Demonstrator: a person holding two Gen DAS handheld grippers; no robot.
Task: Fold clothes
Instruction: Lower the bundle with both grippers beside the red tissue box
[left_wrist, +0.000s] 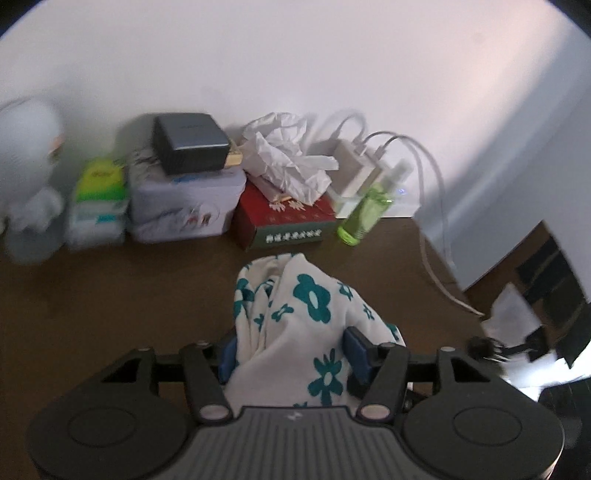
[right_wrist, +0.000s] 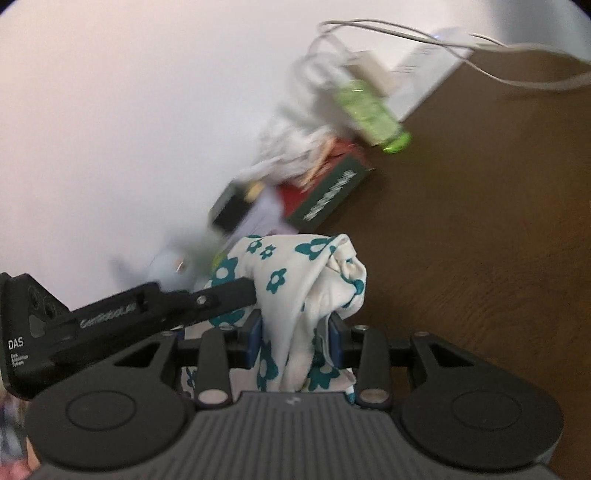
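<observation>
White cotton garment printed with teal flowers (left_wrist: 295, 314) is bunched and held clear of the brown wooden desk (left_wrist: 110, 295), one gathered portion in each hand-held gripper, so it hangs between the two tools, not on the surface. Left hand-held gripper (left_wrist: 293, 354): blue pads sit either side of a thick wad of the cloth, jaws fairly wide; the cloth fills the gap and appears pinched, though the grip looks loose by my reading. Right hand-held gripper (right_wrist: 295, 341): jaws narrower, clamped on a twisted fold of the same garment (right_wrist: 306, 280), cloth spilling over the top and below. In the right wrist view the black body of the other gripper crosses at lower left, just beside the cloth, so the two tools work close together. Judgement: holding two points at once lets the fabric be spread or its edges brought together for a fold; nothing lies flat yet, so the folding looks at an early stage. Along the white wall at the desk's back edge: red and green cardboard tissue box (left_wrist: 284, 218), crumpled white tissue (left_wrist: 291, 162) bursting from its top; pale lilac tin box (left_wrist: 184, 206), lid on, contents hidden, a dark grey cube-shaped box (left_wrist: 192, 144) resting on it; green clear plastic bottle (left_wrist: 369, 203) lying tilted against a white charger block with cables (left_wrist: 362, 162). All stand well apart from the garment.
</observation>
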